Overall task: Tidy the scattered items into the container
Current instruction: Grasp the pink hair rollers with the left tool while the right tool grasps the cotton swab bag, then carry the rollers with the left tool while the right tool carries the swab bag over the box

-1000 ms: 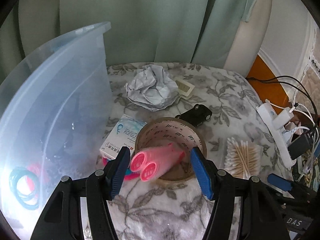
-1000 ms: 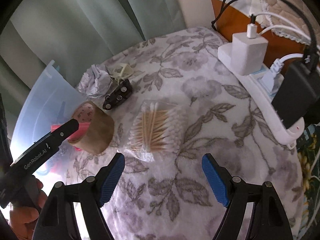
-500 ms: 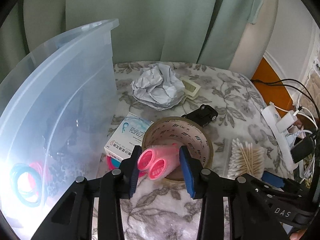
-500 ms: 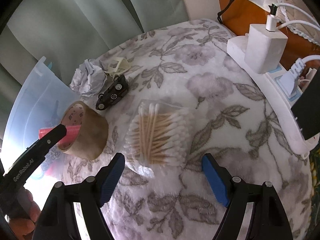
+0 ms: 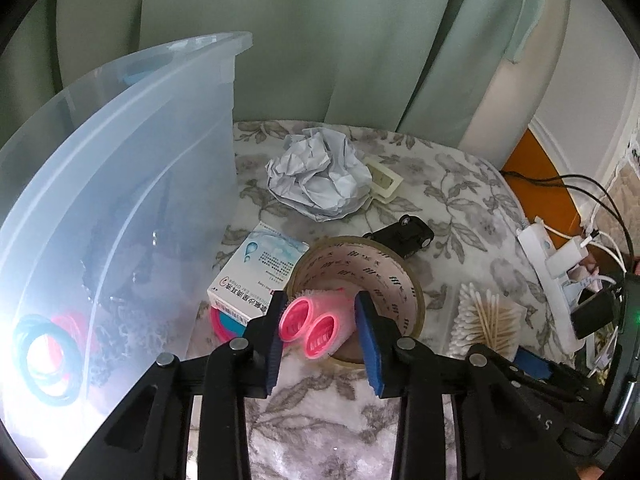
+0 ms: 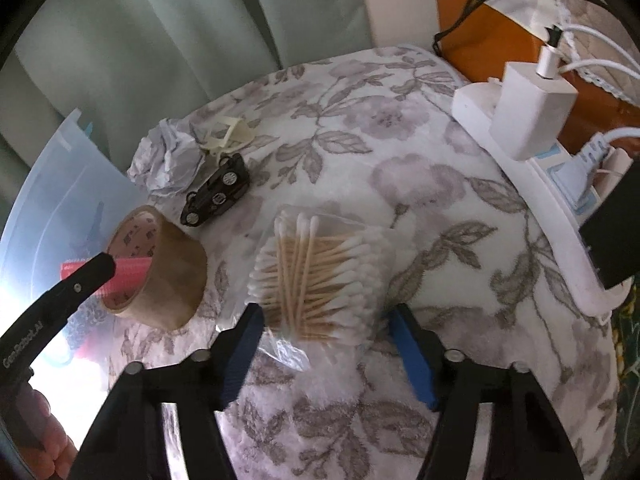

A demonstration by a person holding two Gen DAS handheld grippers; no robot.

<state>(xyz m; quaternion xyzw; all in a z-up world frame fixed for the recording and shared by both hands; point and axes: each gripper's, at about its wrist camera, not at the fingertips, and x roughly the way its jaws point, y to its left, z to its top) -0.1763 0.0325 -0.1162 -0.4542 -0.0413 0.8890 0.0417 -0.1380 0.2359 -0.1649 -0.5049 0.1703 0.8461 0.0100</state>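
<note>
My left gripper (image 5: 320, 332) is shut on two pink hair rollers (image 5: 316, 322) that stick out of a brown tape roll (image 5: 362, 280); the rollers also show in the right wrist view (image 6: 128, 270) beside the tape roll (image 6: 168, 276). The clear plastic bin (image 5: 120, 200) stands at the left with hair ties inside. My right gripper (image 6: 326, 344) is open with its blue pads on either side of a bag of cotton swabs (image 6: 316, 276), low over it. A black toy car (image 6: 218, 192), crumpled paper (image 6: 168, 160) and a medicine box (image 5: 260, 276) lie on the floral cloth.
A white power strip (image 6: 532, 168) with chargers and cables runs along the right edge. A cream plastic frame (image 5: 382, 180) lies behind the paper. A pink and blue disc (image 5: 228, 324) sits under the medicine box. Green curtains hang behind.
My left gripper has closed from wide open onto the pink rollers. My right gripper has moved forward and down so its pads now flank the cotton swab bag.
</note>
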